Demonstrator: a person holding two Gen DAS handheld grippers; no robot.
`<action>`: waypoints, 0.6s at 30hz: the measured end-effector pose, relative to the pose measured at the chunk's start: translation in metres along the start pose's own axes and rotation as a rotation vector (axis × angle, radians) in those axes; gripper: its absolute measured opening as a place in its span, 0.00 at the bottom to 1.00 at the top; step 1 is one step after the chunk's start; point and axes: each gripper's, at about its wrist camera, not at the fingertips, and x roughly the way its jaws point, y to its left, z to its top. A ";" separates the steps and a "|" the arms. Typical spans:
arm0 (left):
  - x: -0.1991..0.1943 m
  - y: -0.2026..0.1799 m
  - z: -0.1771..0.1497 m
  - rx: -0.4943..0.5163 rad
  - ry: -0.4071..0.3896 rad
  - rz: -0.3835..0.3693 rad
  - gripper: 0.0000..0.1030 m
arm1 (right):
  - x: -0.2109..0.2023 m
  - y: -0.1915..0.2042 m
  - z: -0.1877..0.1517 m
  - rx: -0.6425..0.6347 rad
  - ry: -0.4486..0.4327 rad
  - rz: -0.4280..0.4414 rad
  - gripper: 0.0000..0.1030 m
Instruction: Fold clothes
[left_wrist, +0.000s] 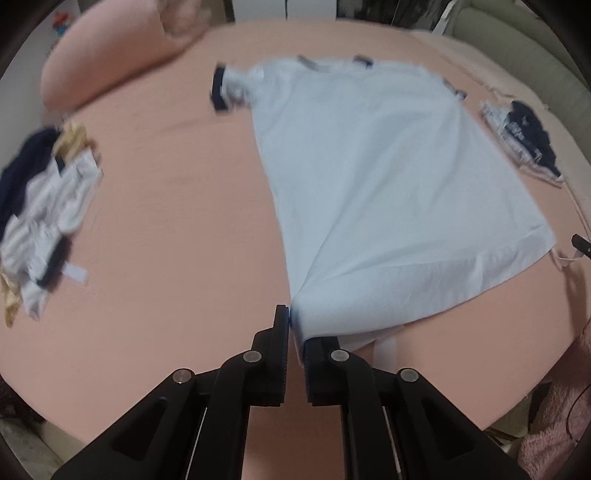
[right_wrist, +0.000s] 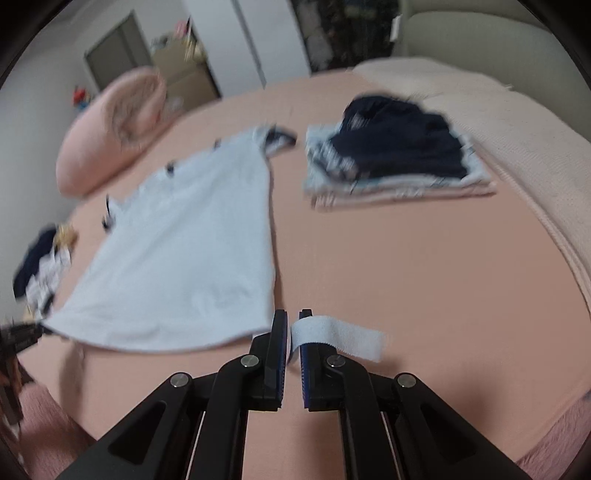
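Note:
A pale blue T-shirt (left_wrist: 369, 177) with dark trimmed sleeves and collar lies spread on the pink bed; it also shows in the right wrist view (right_wrist: 184, 251). My left gripper (left_wrist: 295, 332) is shut on the shirt's near left hem corner. My right gripper (right_wrist: 293, 332) is shut on the shirt's near right hem corner, and a strip of the cloth (right_wrist: 340, 338) hangs over its right finger. The hem is stretched between the two grippers, slightly lifted. The right gripper's tip (left_wrist: 581, 245) peeks in at the right edge of the left wrist view.
A folded stack of clothes (right_wrist: 395, 166) with a dark garment on top lies right of the shirt; it also shows in the left wrist view (left_wrist: 524, 140). A heap of unfolded clothes (left_wrist: 40, 218) lies at the left. A pink pillow (left_wrist: 110, 51) lies at the bed's far end.

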 end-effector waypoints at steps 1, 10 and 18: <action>0.007 0.001 -0.002 -0.008 0.031 -0.012 0.08 | 0.005 -0.002 0.002 0.015 0.017 0.012 0.06; -0.028 0.040 -0.012 -0.144 -0.013 -0.118 0.46 | 0.034 -0.002 0.031 0.037 0.112 0.070 0.57; 0.040 0.053 0.023 -0.406 0.142 -0.402 0.45 | 0.079 -0.010 0.030 0.159 0.265 0.198 0.40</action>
